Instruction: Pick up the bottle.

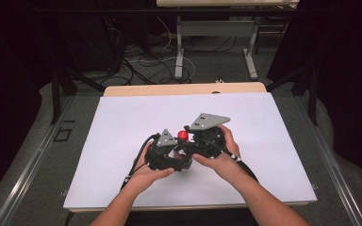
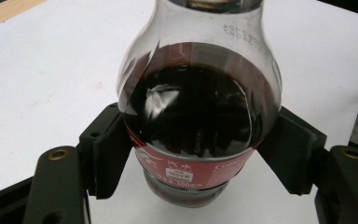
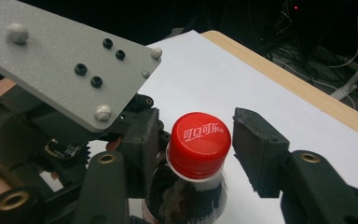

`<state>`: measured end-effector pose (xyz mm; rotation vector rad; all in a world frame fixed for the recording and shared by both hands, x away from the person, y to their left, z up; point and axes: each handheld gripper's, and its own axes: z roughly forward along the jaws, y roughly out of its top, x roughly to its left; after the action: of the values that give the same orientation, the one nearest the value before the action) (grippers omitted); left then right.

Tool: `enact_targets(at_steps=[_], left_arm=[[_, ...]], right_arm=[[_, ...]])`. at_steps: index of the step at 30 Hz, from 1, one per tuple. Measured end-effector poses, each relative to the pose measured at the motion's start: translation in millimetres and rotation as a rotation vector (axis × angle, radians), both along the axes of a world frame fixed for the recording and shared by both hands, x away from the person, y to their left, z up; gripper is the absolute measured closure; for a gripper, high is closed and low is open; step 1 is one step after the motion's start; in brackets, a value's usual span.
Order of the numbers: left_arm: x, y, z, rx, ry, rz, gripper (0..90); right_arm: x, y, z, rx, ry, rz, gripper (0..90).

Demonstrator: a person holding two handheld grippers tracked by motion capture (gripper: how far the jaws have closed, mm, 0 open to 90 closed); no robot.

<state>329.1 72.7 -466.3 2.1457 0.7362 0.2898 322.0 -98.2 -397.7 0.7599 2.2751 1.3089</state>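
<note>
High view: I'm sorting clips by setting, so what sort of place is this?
Probably a lab or recording workspace: a white-covered table boxed in by a dark metal frame, loose cables on the floor behind, and another desk beyond.

bottle (image 2: pixel 198 126): clear plastic, rounded shoulder, narrow neck, small in build
contents: dark cola, level reaching up into the shoulder
label: red band round the lower body with white print and a small white panel
cap (image 3: pixel 199 144): red screw cap with white lettering on top, seated on the neck
pose: upright
place: over the white table cover, towards the person's side, about mid-width
</note>
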Motion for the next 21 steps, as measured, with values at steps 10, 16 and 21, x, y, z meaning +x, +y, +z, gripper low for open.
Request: enact_targets(at_steps=[10, 16, 21], left_arm=[[-2.5, -1.7, 0.5, 0.019, 0.005, -0.035, 30.4], [-3.4, -3.4, 1.0, 0.009, -0.002, -0.055, 30.4], [-4.8, -4.6, 1.2, 0.000, 0.027, -0.083, 30.3]], right_arm=[[8.6, 0.4, -2.3, -0.013, 0.014, 0.058, 60.5], [30.1, -14.2, 3.6, -0.029, 0.082, 0.293, 60.7], [43.6, -19.8, 7.2, -0.055, 0.120, 0.456, 60.6]])
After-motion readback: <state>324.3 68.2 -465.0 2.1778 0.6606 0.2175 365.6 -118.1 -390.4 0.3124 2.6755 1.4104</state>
